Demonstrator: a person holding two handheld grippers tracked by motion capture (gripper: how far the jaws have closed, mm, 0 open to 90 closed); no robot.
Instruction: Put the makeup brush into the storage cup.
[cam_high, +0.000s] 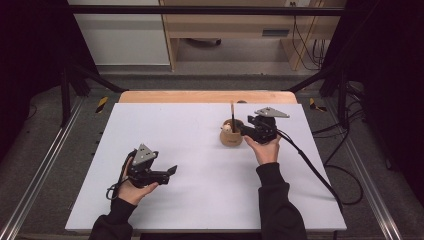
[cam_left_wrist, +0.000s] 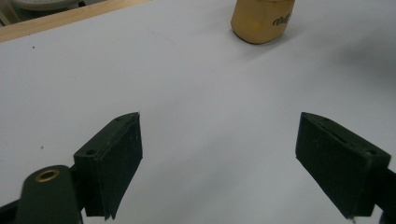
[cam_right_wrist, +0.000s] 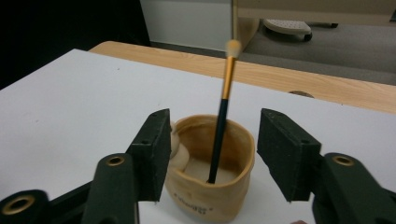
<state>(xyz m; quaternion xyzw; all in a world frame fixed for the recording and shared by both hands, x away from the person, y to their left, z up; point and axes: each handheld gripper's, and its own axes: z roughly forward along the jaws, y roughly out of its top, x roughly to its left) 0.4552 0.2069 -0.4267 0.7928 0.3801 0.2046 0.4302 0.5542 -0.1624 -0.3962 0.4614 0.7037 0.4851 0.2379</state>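
Two grippers work over the white desk (cam_high: 200, 165). Nearest, the left gripper (cam_high: 170, 171) rests low with fingers (cam_left_wrist: 112, 158) spread wide, nothing between them. Farther off, the right gripper (cam_right_wrist: 212, 154) has its fingers parted either side of the tan pouch (cam_right_wrist: 210, 186), clear of the upright brush (cam_right_wrist: 219, 126) standing inside it.

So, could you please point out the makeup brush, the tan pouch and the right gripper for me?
makeup brush (cam_right_wrist: 219, 135): right gripper view, on its dark handle.
tan pouch (cam_right_wrist: 238, 186): right gripper view, on its front wall.
right gripper (cam_right_wrist: 212, 156): right gripper view, midway between its open fingers.
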